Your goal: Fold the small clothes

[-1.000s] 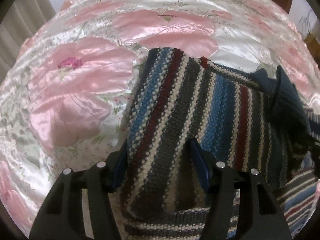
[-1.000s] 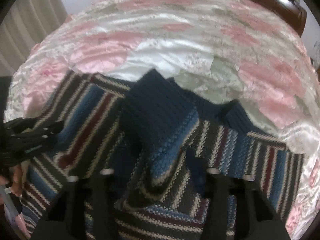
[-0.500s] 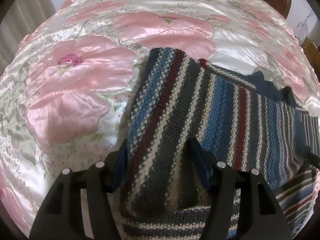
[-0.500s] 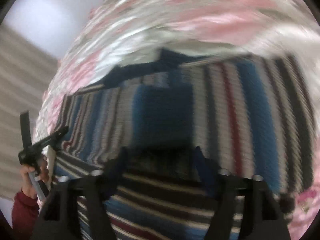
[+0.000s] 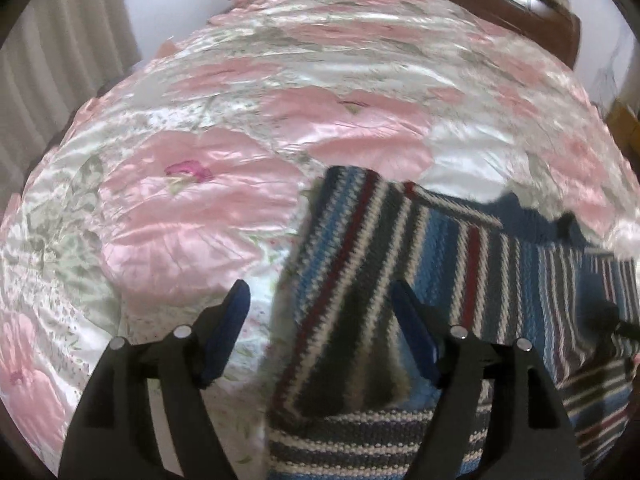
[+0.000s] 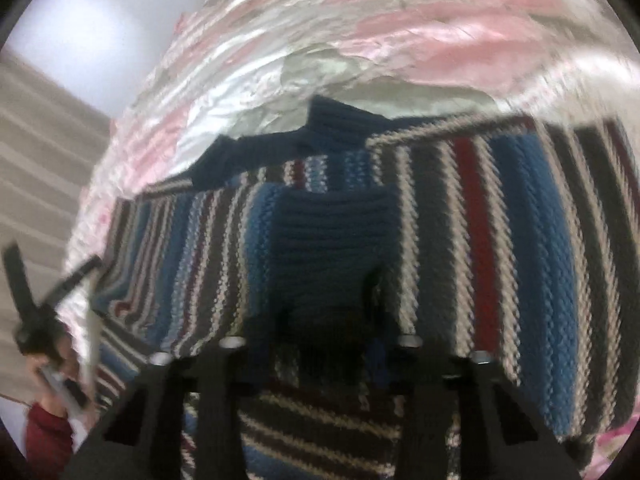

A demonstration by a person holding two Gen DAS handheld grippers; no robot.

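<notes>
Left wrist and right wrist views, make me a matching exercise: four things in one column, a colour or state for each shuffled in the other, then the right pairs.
Things:
1. left gripper
2. navy ribbed cuff
3. bedspread
4. headboard

Colour or state:
A. pink floral satin
B. dark brown wood
C. lying on the striped sweater
D. open, over the sweater's edge

Pairs: 1-D, 2-C, 3-A, 4-B

The left tool (image 5: pixel 320 316) is spreading wide, letting go of the striped sweater (image 5: pixel 400 280) and lifting away from it. The right tool (image 6: pixel 326 320) is pressing the navy cuff (image 6: pixel 332 236) down across the sweater's body.
</notes>
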